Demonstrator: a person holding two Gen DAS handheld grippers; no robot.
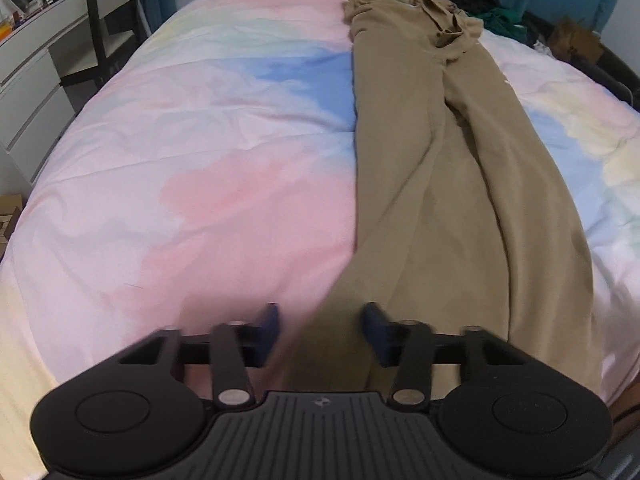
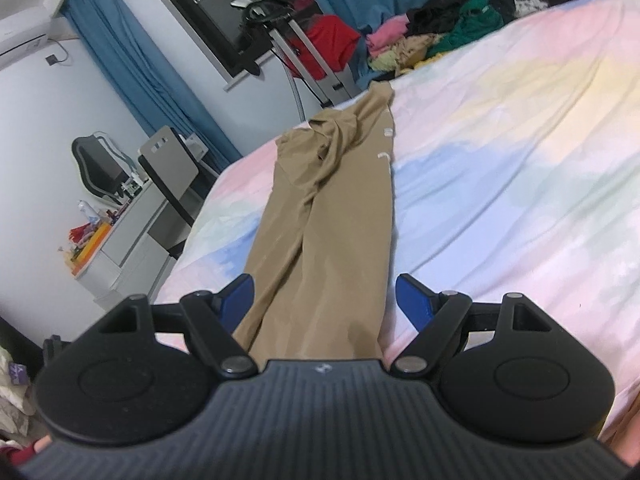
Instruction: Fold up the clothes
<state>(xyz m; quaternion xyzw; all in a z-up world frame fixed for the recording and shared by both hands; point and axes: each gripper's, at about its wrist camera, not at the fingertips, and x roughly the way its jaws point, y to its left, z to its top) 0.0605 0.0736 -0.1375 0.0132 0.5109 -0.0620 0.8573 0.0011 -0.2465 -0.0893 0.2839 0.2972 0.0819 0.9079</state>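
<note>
We hold the left hand-held gripper (image 1: pixel 320 330) released, jaws spread over the near cuffs of the long tan cotton trousers (image 1: pixel 440 168). Our right hand-held gripper (image 2: pixel 324 300) is likewise unclenched, straddling the same hems. The trousers lie lengthwise on the pastel tie-dye bed cover (image 1: pixel 180 152), with wide bare room on both sides. Beyond the waistband sits a heap of mixed clothes (image 2: pixel 436 36), then blue curtains (image 2: pixel 132 64).

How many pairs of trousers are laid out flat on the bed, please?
1: the khaki trousers lie lengthwise on the pastel duvet. The clothes pile beyond may hide more.
</note>
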